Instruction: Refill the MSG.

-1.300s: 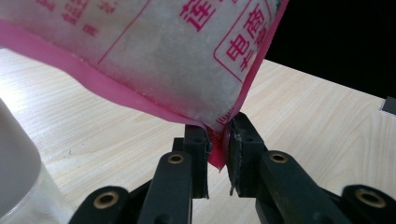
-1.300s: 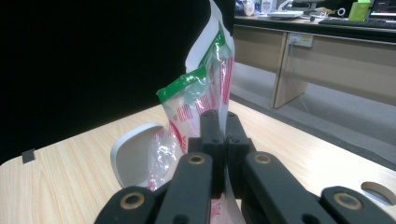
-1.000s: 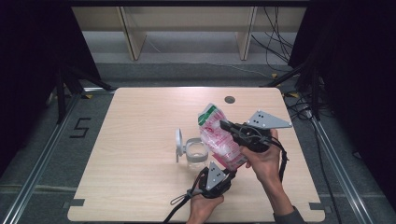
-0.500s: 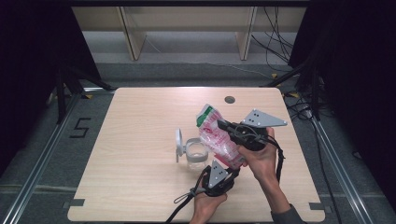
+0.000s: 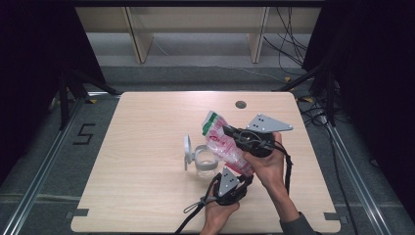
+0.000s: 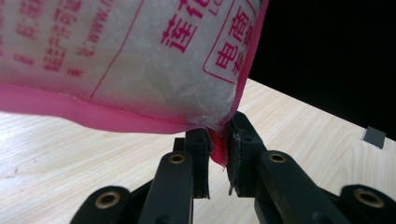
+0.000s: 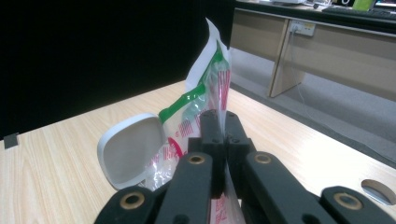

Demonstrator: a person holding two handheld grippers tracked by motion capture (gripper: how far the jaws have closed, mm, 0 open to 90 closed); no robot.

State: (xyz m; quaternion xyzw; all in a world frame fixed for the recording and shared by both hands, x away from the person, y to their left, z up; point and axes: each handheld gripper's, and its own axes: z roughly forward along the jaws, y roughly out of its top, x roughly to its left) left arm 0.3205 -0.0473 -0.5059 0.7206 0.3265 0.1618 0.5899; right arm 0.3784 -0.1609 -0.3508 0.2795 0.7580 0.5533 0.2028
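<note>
Between the earlier high views and now, I see very little change: the bag [image 5: 224,145] hangs tilted over the table [image 5: 147,147] near the middle-right, in nearly the same pose, with its green-banded top pointing far and left above the clear container [image 5: 205,164] and its opened white lid [image 5: 187,151]. My right gripper [image 5: 234,133] has shifted only slightly, and I judge that I'm holding steady rather than pouring yet. The left gripper [image 6: 219,156] pinches the pink bottom corner of the bag, its jaws pressed on the seam with just the film between them. In the right gripper view, that gripper [image 7: 223,128] is clamped flat on the upper part of the bag, just below the green strip. That suggests the bag is stretched between both grips, ready either to be tipped or torn open. I can't tell whether the top of the bag is already open: the edge is seen side-on in the right gripper view. The contents are a pale blur behind the film, and the container's inside is too small to read from above.
</note>
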